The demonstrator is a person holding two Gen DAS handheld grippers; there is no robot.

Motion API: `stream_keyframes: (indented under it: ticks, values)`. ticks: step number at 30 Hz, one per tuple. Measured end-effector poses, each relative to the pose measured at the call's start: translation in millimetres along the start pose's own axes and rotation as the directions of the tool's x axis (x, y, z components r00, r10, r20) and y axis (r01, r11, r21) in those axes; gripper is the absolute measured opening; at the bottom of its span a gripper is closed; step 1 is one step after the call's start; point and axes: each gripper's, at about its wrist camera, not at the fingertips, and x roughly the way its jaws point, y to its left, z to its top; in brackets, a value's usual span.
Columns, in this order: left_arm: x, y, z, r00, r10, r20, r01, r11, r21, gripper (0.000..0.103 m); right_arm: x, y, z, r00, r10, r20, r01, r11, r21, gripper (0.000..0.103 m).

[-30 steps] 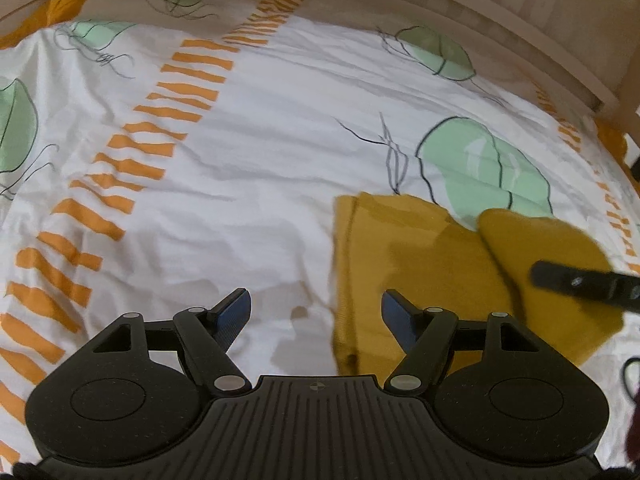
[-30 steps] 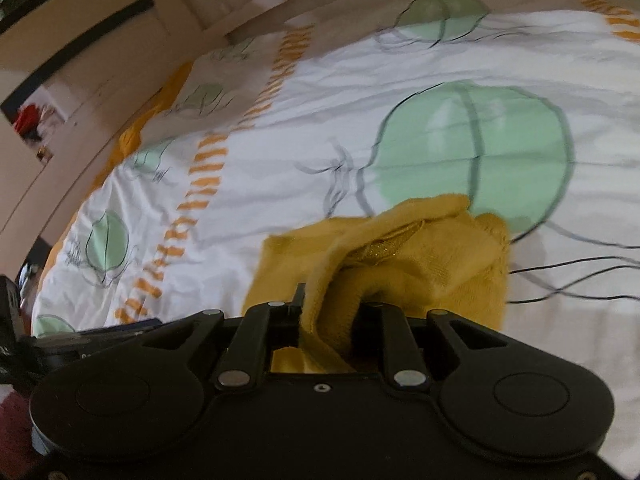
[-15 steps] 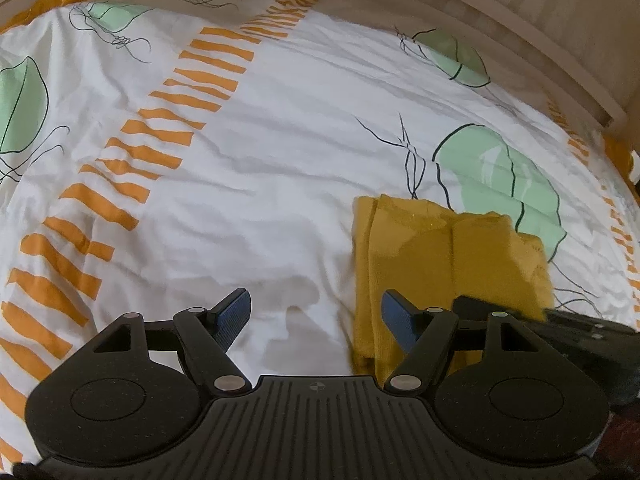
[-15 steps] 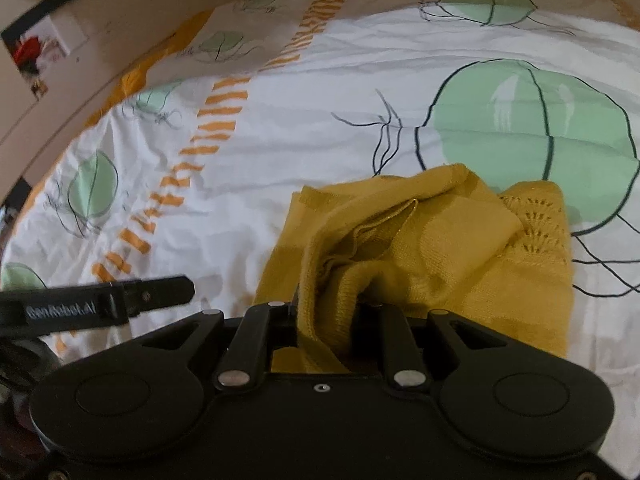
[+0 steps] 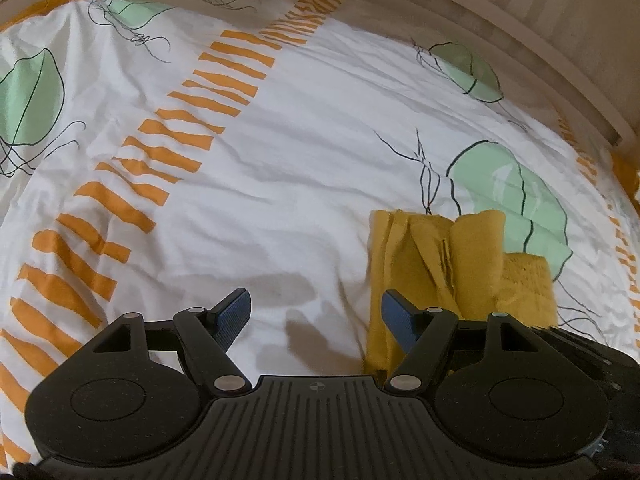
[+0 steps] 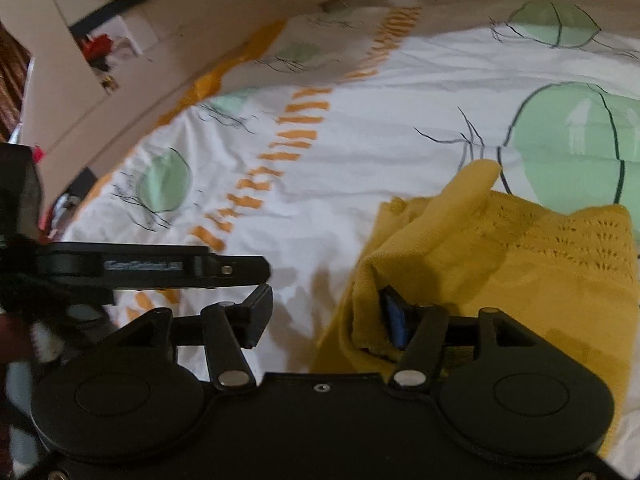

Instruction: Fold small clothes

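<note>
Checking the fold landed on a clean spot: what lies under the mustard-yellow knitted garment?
The mustard-yellow knitted garment rests on the white leaf-printed bed sheet, partly over a green leaf print. Whatever lies beneath its folded layers is covered.

Both wrist views close, angled down; share yellow garment (image 5: pixel 460 264) on bedsheet (image 5: pixel 280 160).

Before me, a bed spread with a wrinkled white cotton cover (image 5: pixel 304 184) printed with pale green leaves, thin black stems and a band of orange dashes. I see one item directly on it: a mustard-yellow knitted garment (image 5: pixel 440 264), loosely folded, its far edge overlapping a green leaf print; an openwork knit panel (image 6: pixel 560 240) lies uppermost.
</note>
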Motion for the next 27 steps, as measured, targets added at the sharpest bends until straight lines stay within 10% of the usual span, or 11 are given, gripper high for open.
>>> stream_keyframes:
  ticks: [15,27]
  values:
    - [1,-3,-2,1.000,-0.003,-0.006,0.003,1.000,0.006,0.071,-50,-30,-10,0.988,0.009,0.157,-0.023,0.996,0.088,0.069]
    - [6,-17,-10,0.999,-0.020,-0.032,0.021,0.999,0.049,0.071,-15,-8,-63,0.989,0.133,-0.067,-0.133,0.991,0.001,0.069]
